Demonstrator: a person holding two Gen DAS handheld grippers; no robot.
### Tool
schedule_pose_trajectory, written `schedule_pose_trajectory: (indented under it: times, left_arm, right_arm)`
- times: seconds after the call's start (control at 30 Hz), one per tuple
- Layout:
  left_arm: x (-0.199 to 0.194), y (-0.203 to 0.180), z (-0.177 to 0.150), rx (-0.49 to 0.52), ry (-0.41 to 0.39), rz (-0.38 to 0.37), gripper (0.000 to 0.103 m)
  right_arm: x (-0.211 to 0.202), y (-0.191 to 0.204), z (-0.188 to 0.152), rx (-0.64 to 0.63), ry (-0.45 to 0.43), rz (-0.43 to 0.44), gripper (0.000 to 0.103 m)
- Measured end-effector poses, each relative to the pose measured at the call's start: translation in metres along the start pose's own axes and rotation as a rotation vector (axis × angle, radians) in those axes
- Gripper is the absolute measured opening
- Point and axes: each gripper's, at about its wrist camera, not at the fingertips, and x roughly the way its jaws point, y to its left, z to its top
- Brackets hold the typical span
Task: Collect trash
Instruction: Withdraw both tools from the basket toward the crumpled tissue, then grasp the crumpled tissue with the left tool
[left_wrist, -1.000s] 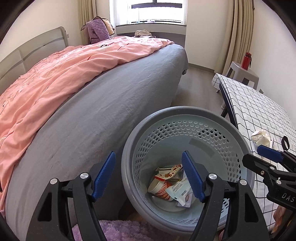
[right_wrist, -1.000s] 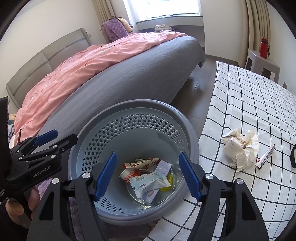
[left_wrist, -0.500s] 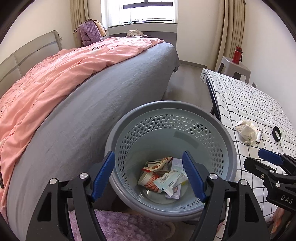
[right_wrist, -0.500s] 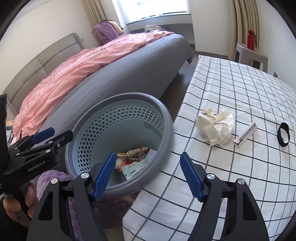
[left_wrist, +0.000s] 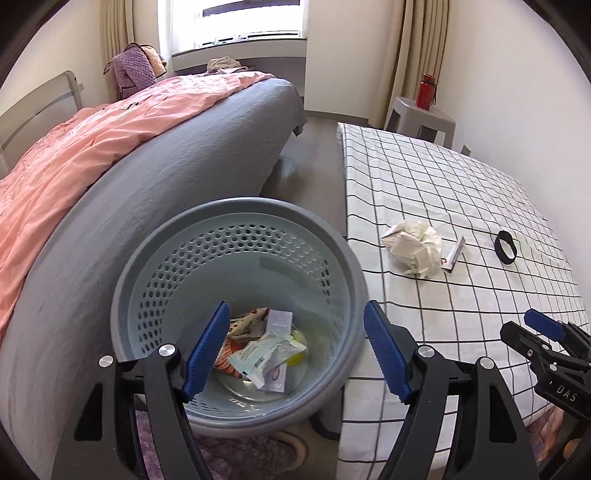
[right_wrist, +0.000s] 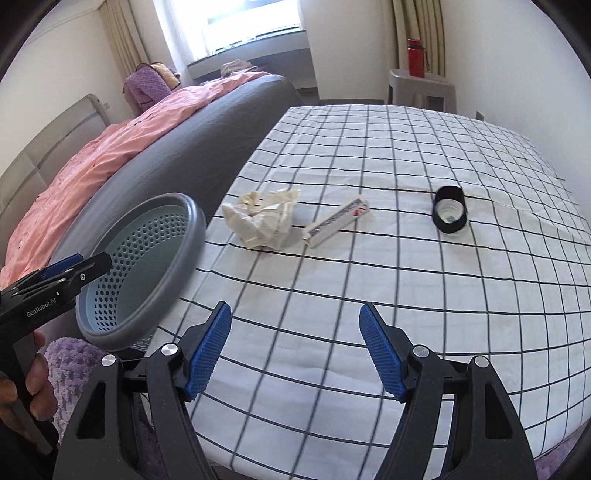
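A grey perforated basket (left_wrist: 236, 258) is seen on the floor between a bed (left_wrist: 155, 177) with a pink cover (left_wrist: 85, 140) and a table (left_wrist: 443, 192) laid with a white, black-checked cloth; wrappers (left_wrist: 262, 350) are shown lying in the bottom of the basket; a purple rug (right_wrist: 74, 354) is visible under it. The left gripper (left_wrist: 295, 350) is held above the basket's near rim, its blue-padded jaws spread apart with nothing between them; a hand (right_wrist: 22, 384) is seen on its handle at the left edge of the right wrist view. The right gripper (right_wrist: 295, 347) is held over the near part of the cloth, its jaws likewise parted and nothing gripped. Three pieces of rubbish are left on the table: a crumpled paper wad (right_wrist: 264, 218) lies nearest the basket side; a small white box (right_wrist: 336, 220) lies just beside it, apart from it; a black ring-shaped item (right_wrist: 450, 214) rests further to the right, well apart from both. None of the three is touched by either gripper. Beyond the table a red bottle (right_wrist: 416, 57) is seen standing on a grey stool (right_wrist: 421, 86) by the curtains; a purple bag (left_wrist: 133, 72) is propped at the far end of the bed below the window.
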Motion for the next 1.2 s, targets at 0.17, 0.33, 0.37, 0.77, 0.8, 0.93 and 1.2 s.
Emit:
schedule_pose_trajectory:
  times: [0.17, 0.33, 0.37, 0.77, 0.8, 0.93, 1.2]
  left_arm:
    - [0.009, -0.042, 0.008, 0.047, 0.010, -0.014, 0.072]
    - [0.024, -0.080, 0.020, 0.080, 0.030, -0.026, 0.072]
    - [0.027, -0.086, 0.023, 0.082, 0.038, -0.031, 0.072]
    - [0.077, -0.130, 0.049, 0.095, 0.135, -0.056, 0.075]
    - [0.082, -0.132, 0.050, 0.098, 0.140, -0.050, 0.075]
    - [0.096, -0.137, 0.053, 0.108, 0.152, -0.030, 0.075]
    - [0.122, -0.142, 0.057, 0.125, 0.177, 0.004, 0.075]
  right_arm:
    - [-0.004, -0.038, -0.004, 0.035, -0.001, -0.027, 0.070]
    - [-0.004, -0.065, 0.000, 0.050, -0.008, -0.031, 0.070]
    - [-0.003, -0.070, 0.002, 0.052, -0.011, -0.030, 0.070]
    - [0.009, -0.117, 0.018, 0.120, -0.043, 0.003, 0.077]
    - [0.010, -0.120, 0.017, 0.128, -0.040, 0.007, 0.077]
    - [0.014, -0.127, 0.015, 0.147, -0.032, 0.022, 0.077]
    - [0.019, -0.129, 0.013, 0.154, -0.023, 0.060, 0.077]
